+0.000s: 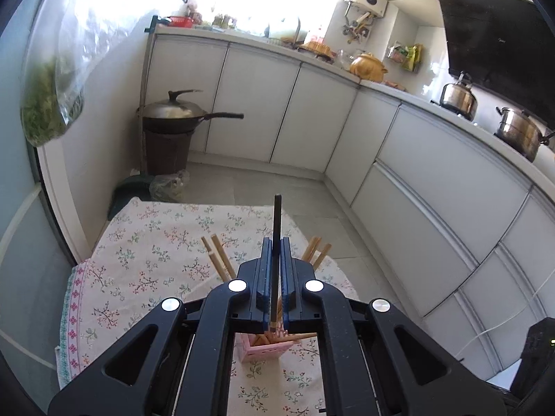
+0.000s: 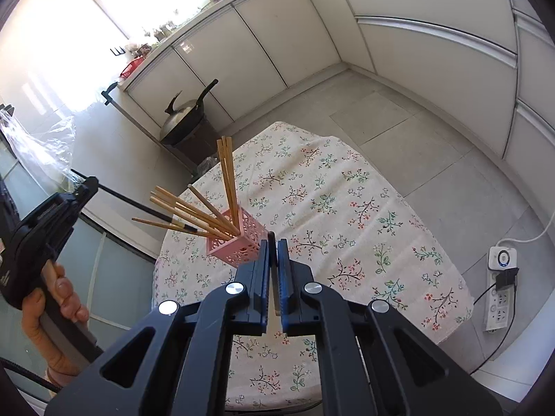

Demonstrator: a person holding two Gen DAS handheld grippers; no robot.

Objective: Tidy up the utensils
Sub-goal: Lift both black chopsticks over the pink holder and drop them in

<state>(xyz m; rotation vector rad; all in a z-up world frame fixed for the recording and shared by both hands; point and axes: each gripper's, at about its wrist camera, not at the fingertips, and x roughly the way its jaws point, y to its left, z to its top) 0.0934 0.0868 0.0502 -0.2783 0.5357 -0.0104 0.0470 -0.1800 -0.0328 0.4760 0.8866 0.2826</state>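
A pink perforated holder (image 2: 231,247) stands on the floral tablecloth (image 2: 347,208) with several wooden chopsticks (image 2: 227,180) fanned out of it. It also shows under the left gripper, in the left wrist view (image 1: 265,348). My left gripper (image 1: 275,246) is shut on a black chopstick (image 1: 276,228) and holds it above the holder; the stick's tip reaches in among the wooden ones (image 2: 180,223). My right gripper (image 2: 273,242) is shut on a dark chopstick (image 2: 272,246) just right of the holder.
A small table under the floral cloth (image 1: 149,249) stands in a kitchen. White cabinets (image 1: 433,190) line the far and right sides. A wok with lid (image 1: 177,114) sits on a bin at the left. A power strip (image 2: 499,291) lies on the floor to the right.
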